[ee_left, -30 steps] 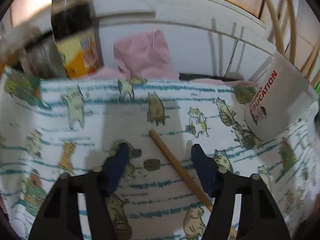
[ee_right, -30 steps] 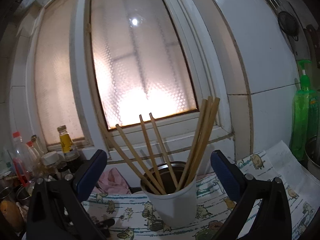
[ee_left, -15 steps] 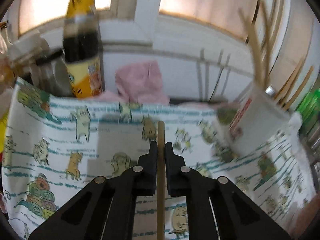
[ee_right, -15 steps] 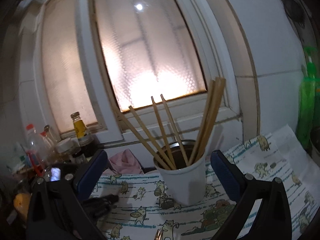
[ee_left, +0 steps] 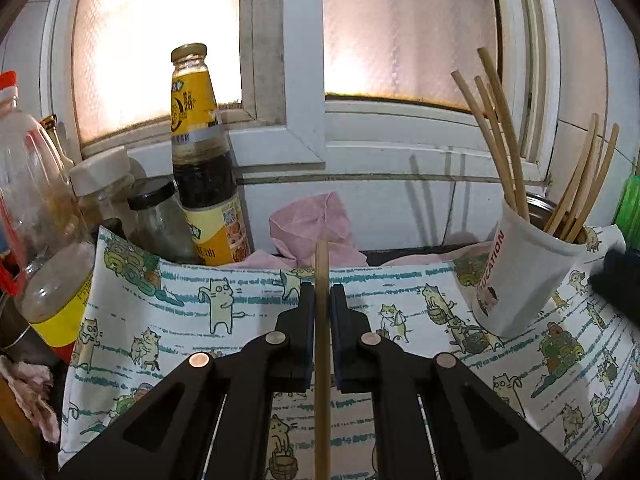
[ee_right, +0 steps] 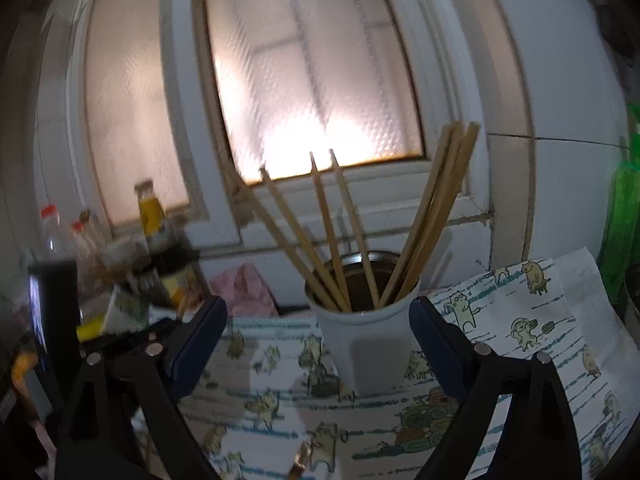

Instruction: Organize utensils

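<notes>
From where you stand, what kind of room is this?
Most likely a home kitchen counter under a frosted window: sauce bottles and jars stand at the back, a white cup holds chopsticks, and a green dish-soap bottle stands by the tiled wall.

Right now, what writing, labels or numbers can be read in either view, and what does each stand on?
"UCATION", red capitals running up the white cup; the word's start curves out of sight.
"28", on the yellow neck label of the dark sauce bottle; the characters around it are too small to read.
A QR code and small print on that bottle's lower label: unreadable.
Right wrist view: too blurred, no text readable.
</notes>
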Tool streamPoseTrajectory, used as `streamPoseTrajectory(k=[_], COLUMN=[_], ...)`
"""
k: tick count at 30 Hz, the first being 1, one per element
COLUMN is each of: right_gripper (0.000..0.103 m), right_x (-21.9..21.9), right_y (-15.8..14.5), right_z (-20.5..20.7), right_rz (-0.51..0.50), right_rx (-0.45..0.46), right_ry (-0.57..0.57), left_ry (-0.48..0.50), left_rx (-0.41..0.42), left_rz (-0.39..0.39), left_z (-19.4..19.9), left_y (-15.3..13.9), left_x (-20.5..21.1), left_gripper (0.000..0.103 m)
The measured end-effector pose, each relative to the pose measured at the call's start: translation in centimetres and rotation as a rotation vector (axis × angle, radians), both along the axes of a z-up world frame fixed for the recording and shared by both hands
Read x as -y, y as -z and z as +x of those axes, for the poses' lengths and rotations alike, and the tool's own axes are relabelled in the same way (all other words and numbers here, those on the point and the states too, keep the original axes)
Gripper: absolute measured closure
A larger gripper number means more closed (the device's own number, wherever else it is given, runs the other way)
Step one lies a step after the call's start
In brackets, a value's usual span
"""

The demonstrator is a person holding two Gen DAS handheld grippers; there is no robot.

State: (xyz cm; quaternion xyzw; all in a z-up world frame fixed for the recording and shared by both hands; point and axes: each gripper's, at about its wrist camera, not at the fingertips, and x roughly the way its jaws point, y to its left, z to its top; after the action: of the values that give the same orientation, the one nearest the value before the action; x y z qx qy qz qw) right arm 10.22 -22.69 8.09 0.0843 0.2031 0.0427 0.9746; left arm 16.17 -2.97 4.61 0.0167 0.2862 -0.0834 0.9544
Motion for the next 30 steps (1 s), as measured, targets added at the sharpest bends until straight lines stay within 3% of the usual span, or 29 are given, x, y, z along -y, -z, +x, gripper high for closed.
streamPoseTrajectory(k=[3,7,10,13,17,25,27,30], right_gripper=[0.016,0.021,0.024,0.029,0.048,0.071,0.086,0.092], right_x=[-0.5,-0.5,-0.2,-0.1,-1.2,-5.2,-5.4,-4.9], right_y=[1.4,3.2,4.0,4.5,6.0,8.4,8.5,9.0], right_z=[1.0,1.4,1.7,1.6,1.2,1.1,0.7,0.2], right_rz=[-0.038,-0.032,-0.013,-0.01,0.002,-0.105,-0.146,-0.179], right_rx=[-0.157,-0.326,-0.42,-0.469,-0.595,-0.686,-0.651,-0.617], right_ry=[-0.121,-0.152,-0.142,-0.147,-0.19,-0.182,-0.143,-0.11], left_ry=[0.012,0.008,0.011,-0.005,-0.013,-0.021,-0.024,-0.037], left_rx=[-0.062,-0.23,-0.322,-0.367,-0.364,-0.38,-0.373,-0.354], left_rz=[-0.023,0.036,0.033,0.079,0.124,0.092,0.109,0.163], left_z=[1.0,2.9,3.7,4.0,3.9,4.3,4.2,4.0], left_y=[0.9,3.3,4.7,5.6,5.9,5.8,5.8,5.9], left_x=[0.0,0.5,0.6,1.1,1.7,1.2,1.3,1.7], left_gripper=[0.097,0.097,0.097,0.096,0.096,0.096,0.094,0.085])
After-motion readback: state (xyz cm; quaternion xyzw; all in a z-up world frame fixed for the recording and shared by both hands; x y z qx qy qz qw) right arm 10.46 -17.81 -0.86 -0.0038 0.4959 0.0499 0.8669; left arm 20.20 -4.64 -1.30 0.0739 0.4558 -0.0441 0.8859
